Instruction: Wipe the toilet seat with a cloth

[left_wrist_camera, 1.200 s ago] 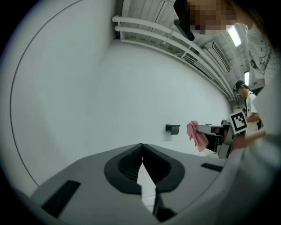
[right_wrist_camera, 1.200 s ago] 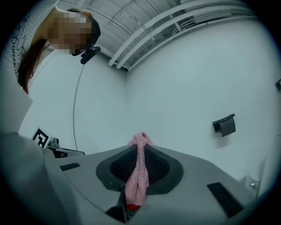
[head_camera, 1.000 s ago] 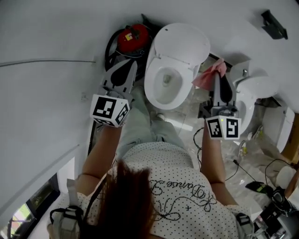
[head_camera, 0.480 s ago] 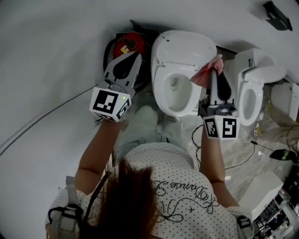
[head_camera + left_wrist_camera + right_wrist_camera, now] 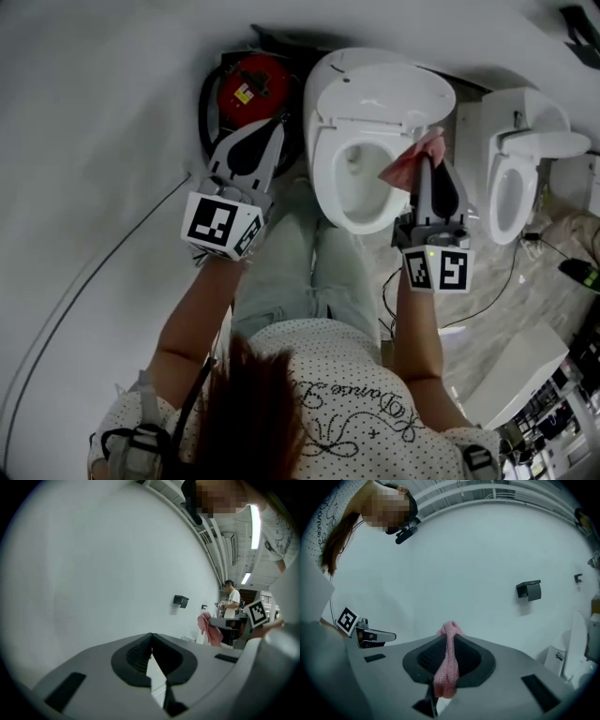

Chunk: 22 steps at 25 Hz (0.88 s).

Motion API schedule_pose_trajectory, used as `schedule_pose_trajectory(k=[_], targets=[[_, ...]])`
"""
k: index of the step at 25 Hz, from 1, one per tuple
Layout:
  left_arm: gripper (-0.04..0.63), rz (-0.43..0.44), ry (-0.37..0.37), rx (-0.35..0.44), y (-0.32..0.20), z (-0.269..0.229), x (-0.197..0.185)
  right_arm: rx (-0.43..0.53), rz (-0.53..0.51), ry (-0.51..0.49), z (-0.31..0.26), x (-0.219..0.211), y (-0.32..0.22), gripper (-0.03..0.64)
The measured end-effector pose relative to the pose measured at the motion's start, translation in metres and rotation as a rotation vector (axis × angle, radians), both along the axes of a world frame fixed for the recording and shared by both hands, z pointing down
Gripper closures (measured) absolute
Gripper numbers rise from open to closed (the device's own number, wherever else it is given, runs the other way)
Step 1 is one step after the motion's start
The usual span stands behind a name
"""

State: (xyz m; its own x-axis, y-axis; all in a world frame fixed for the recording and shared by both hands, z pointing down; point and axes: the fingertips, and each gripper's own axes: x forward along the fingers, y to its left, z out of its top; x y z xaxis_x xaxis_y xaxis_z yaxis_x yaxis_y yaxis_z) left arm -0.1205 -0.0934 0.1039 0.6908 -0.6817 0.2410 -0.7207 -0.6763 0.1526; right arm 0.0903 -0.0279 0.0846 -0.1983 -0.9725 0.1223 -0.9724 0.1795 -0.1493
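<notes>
Head view: the left gripper (image 5: 267, 127), its jaws pressed together on nothing, hangs beside the toilet seat (image 5: 323, 192), with a red round object (image 5: 248, 84) just beyond its tips. The right gripper (image 5: 428, 161) pinches a pink cloth (image 5: 412, 159), which fans out from its tips over the near rim of the seat; whether the cloth touches the seat cannot be told. The lid (image 5: 384, 89) stands raised beyond both grippers, and a second toilet (image 5: 511, 197) lies to the outer side of the right gripper. Left gripper view: the jaws meet at their tips (image 5: 151, 641) with nothing between them; ahead is a bare white wall carrying a black fixture (image 5: 180, 601), and off to the right the pink cloth (image 5: 208, 630) shows in the other gripper, with a standing person (image 5: 231, 599) farther off. Right gripper view: the jaws are clamped on the cloth (image 5: 446, 667), which runs as a bunched strip between the pads and pokes out past the tips; the left gripper (image 5: 361, 630) shows at the left.
</notes>
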Motion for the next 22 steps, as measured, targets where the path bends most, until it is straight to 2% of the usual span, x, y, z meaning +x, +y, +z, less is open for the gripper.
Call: schedule_pose_trajectory(k=[5, 10, 18, 22], targets=[[0.595, -0.052, -0.005, -0.023, -0.009, 0.031, 0.013, -0.059, -0.050, -0.021, 0.045, 0.004, -0.016, 0.554], [0.594, -0.159, -0.008, 0.035, -0.020, 0.062, 0.018, -0.112, -0.137, -0.038, 0.100, -0.004, -0.033, 0.554], [0.594, -0.225, 0.003, -0.015, -0.023, 0.142, 0.027, -0.147, -0.225, -0.052, 0.184, -0.015, -0.050, 0.554], [0.595, -0.280, 0.060, -0.046, -0.025, 0.184, 0.024, -0.172, -0.263, -0.051, 0.228, -0.023, -0.059, 0.555]])
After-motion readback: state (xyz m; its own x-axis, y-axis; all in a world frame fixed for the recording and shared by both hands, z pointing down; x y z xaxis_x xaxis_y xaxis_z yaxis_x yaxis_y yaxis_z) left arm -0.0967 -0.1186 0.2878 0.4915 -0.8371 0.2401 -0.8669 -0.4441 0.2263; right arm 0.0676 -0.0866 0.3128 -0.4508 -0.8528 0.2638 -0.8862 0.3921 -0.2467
